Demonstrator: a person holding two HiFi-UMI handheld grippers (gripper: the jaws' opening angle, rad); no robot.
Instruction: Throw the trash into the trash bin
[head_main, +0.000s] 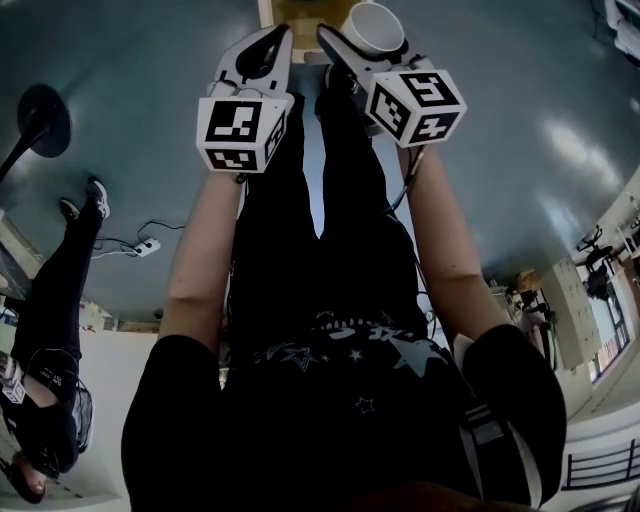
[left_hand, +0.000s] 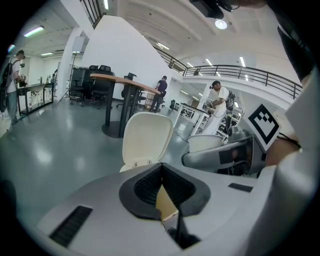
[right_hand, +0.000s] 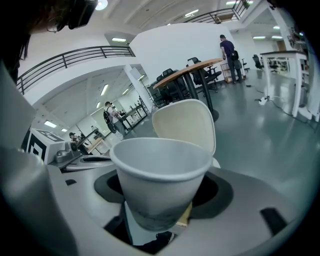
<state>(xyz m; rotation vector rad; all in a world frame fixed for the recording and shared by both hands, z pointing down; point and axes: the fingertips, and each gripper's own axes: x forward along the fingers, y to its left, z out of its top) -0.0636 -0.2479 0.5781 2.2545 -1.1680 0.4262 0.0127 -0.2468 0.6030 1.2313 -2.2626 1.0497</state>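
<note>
- Cup position: the paper cup (right_hand: 160, 185) is upright, mouth up. The right gripper (right_hand: 165, 175) pinches it low on its wall. It hangs on the near side of the trash bin (left_hand: 147, 137), facing the raised lid, and seems not yet over the opening.
- The left gripper (left_hand: 161, 167) is just beside the cup, also on the near side of the bin. Its tongs are pressed together on nothing.
- Risk, early release: neither gripper view shows the bin's opening, so aim rests on the lid alone. Dropped short, the cup probably lands on the floor (left_hand: 45, 150) in front of the bin.
- Risk, overshoot: the lid stands upright behind the opening, so a cup sent too far likely strikes it and bounces back out.
- Risk, squeeze: the cup wall looks thin. A tighter grip may buckle it and skew the drop.
- Risk, crowding: the idle left gripper could clip the cup's rim.
</note>
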